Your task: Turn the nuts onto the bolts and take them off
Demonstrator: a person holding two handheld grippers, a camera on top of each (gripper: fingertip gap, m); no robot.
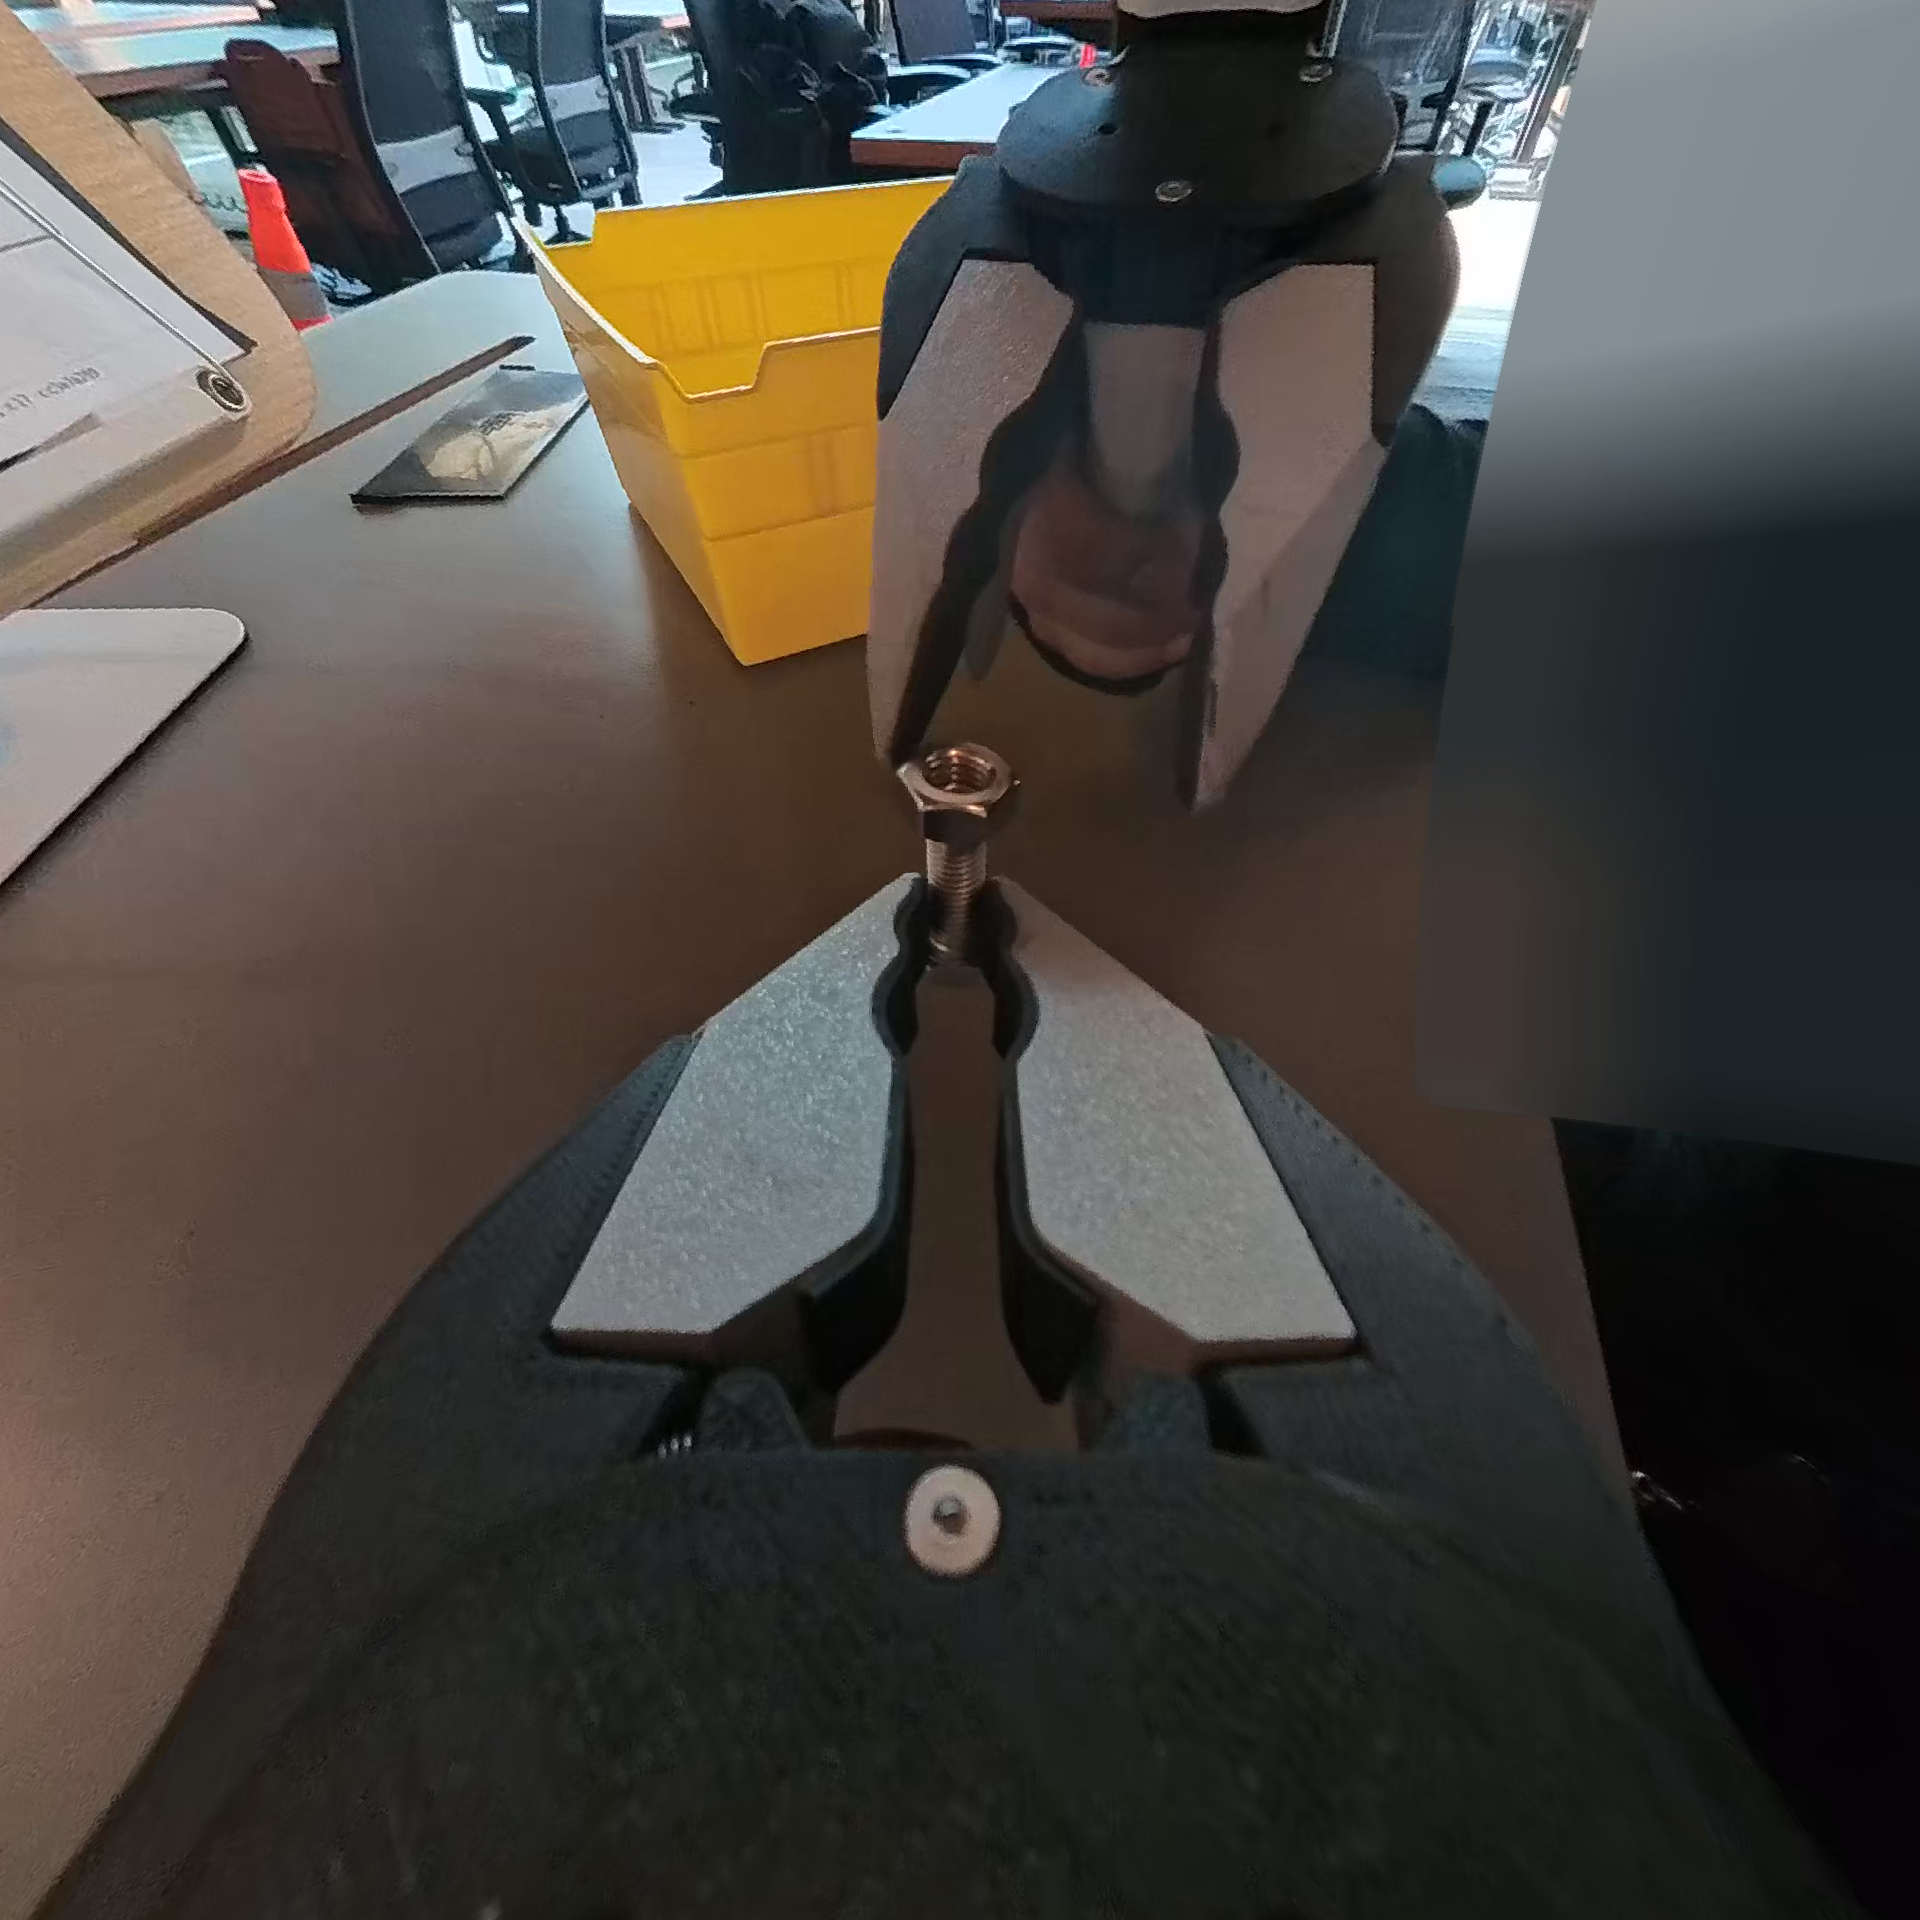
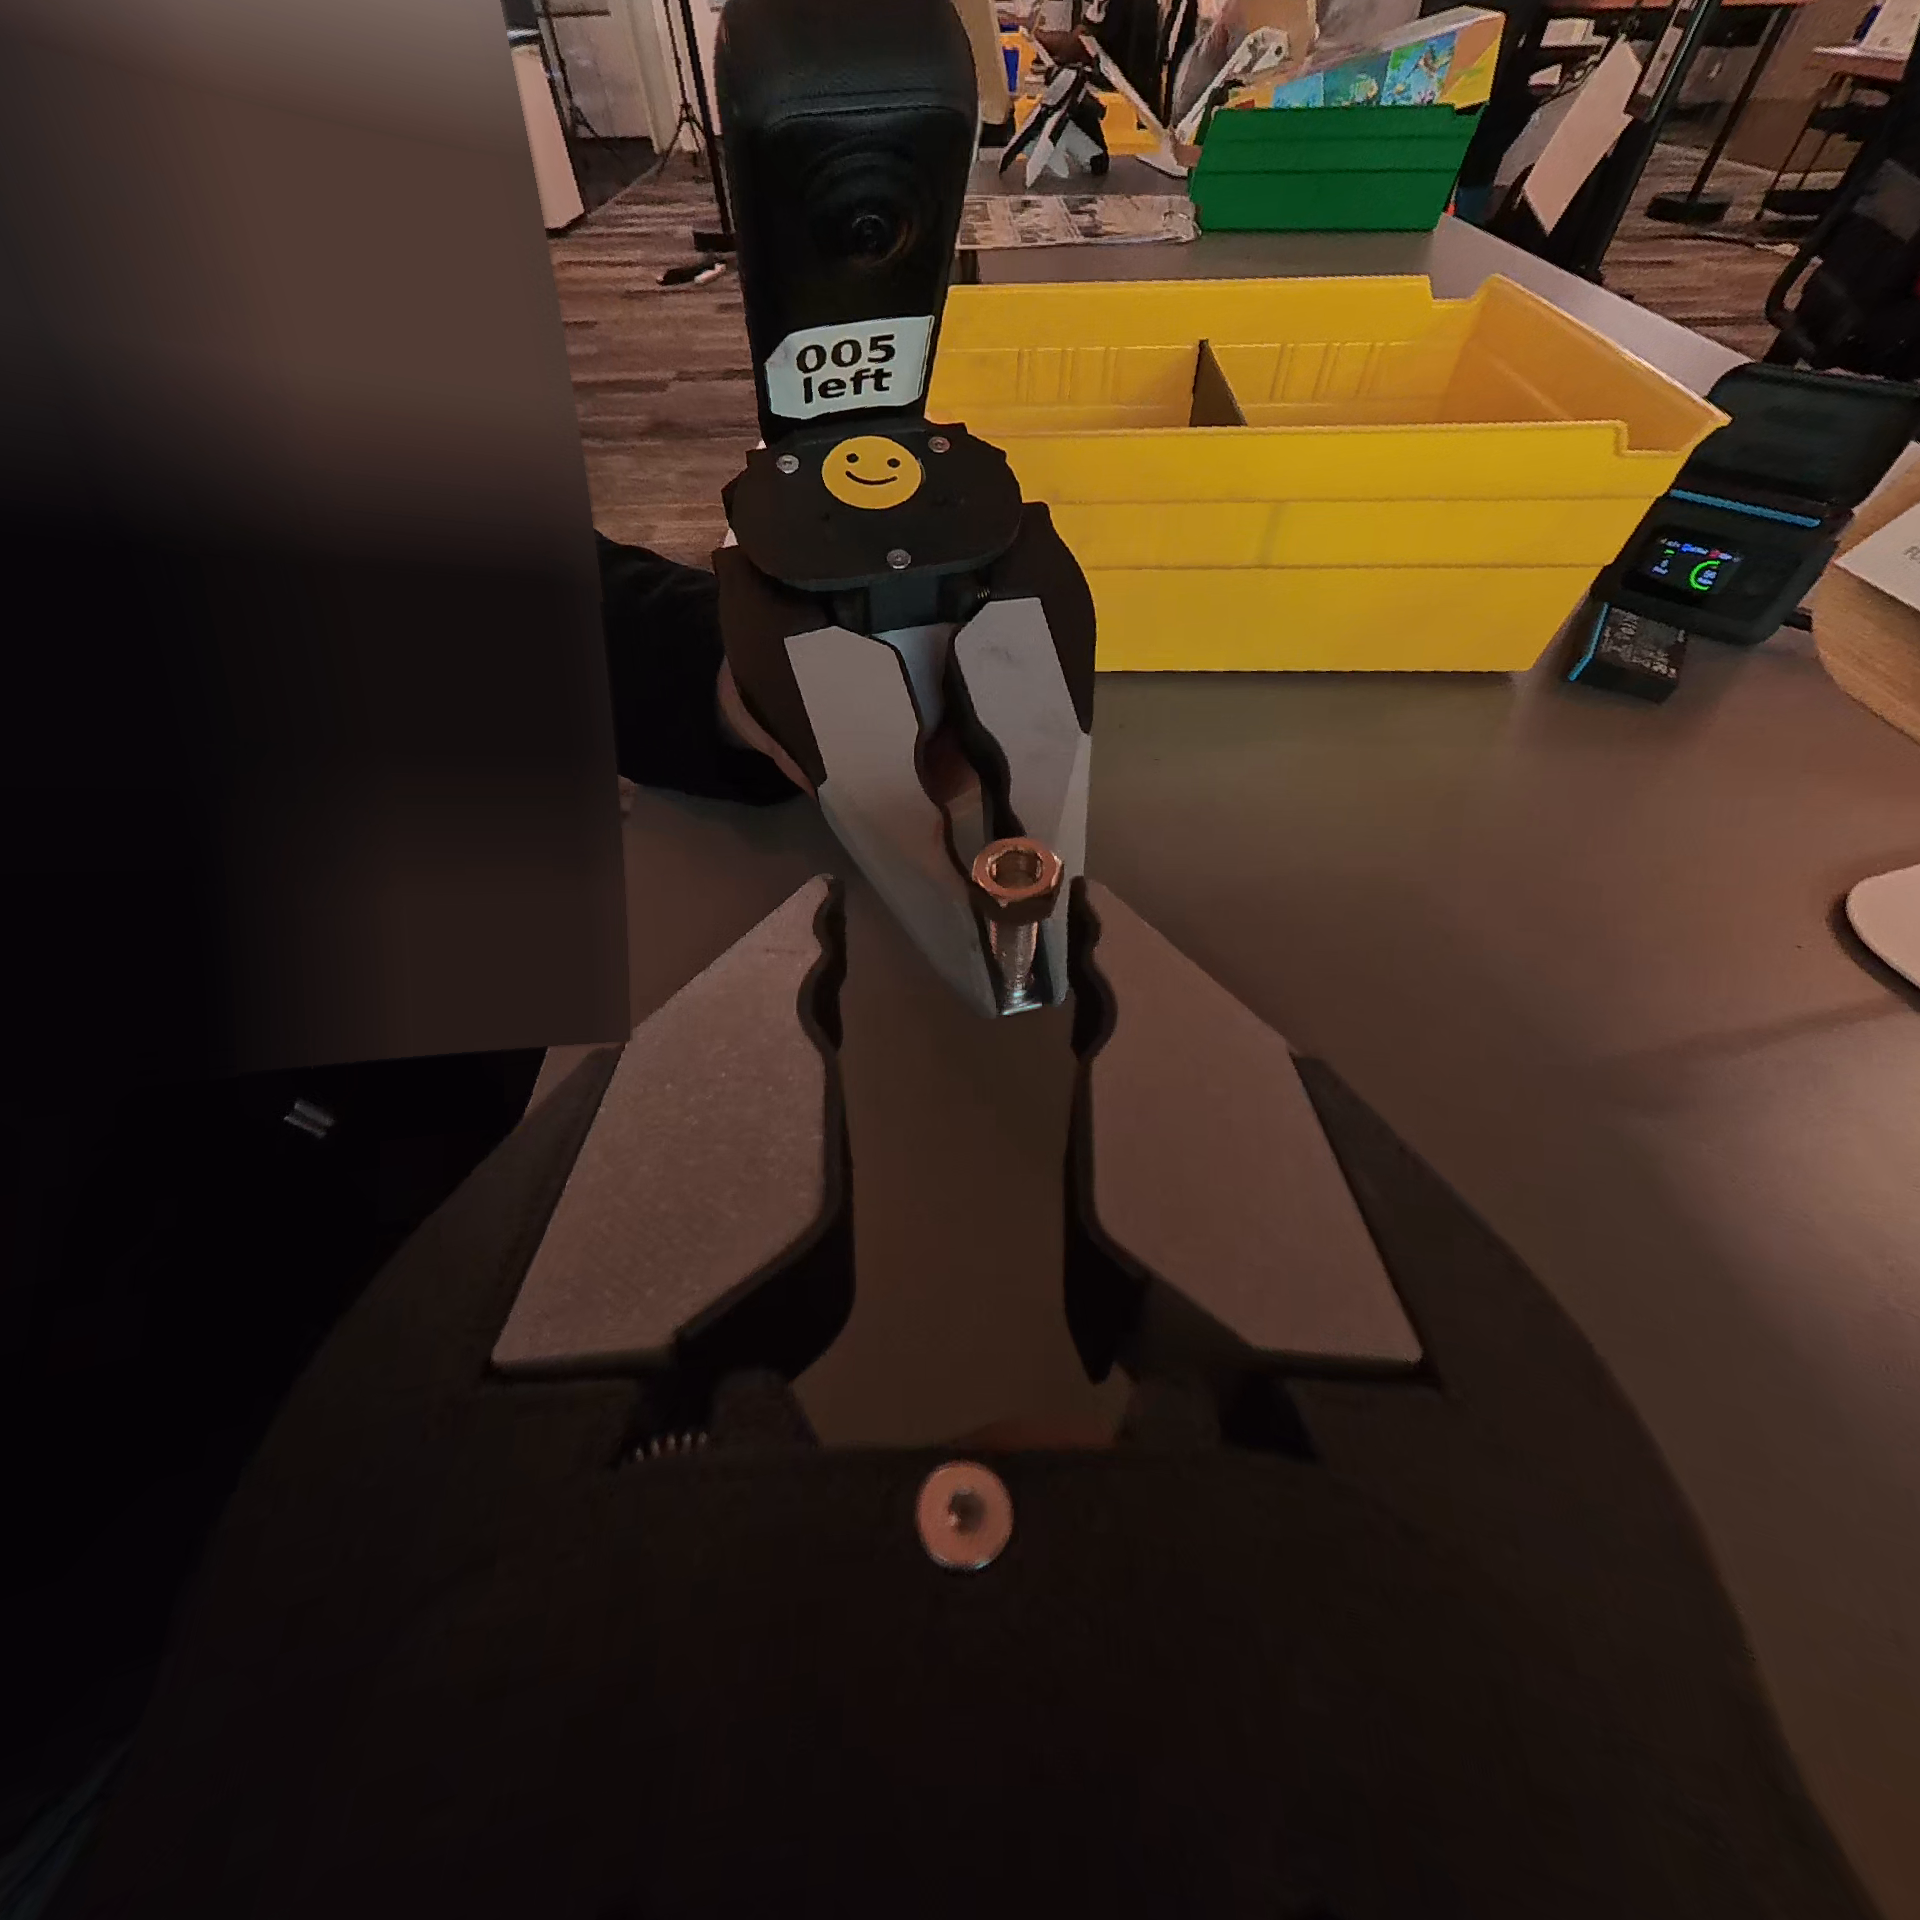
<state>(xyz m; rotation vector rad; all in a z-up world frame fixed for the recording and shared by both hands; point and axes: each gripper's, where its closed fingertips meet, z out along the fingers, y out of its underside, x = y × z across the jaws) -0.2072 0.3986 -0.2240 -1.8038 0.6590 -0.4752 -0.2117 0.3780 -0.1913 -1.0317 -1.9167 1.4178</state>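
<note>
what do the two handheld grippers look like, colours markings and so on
Both the left gripper and the right gripper have textured black bodies, silver-grey wedge-shaped fingers with wavy black inner edges, and a silver screw at the base. The left one carries a black camera, a white label and a yellow smiley sticker.

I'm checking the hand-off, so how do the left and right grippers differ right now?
The left gripper is shut on the bolt, holding it upright; the right gripper is open and holds nothing. In the left wrist view the right one hangs tips-down beside the nut. Both have grey fingers.
</note>
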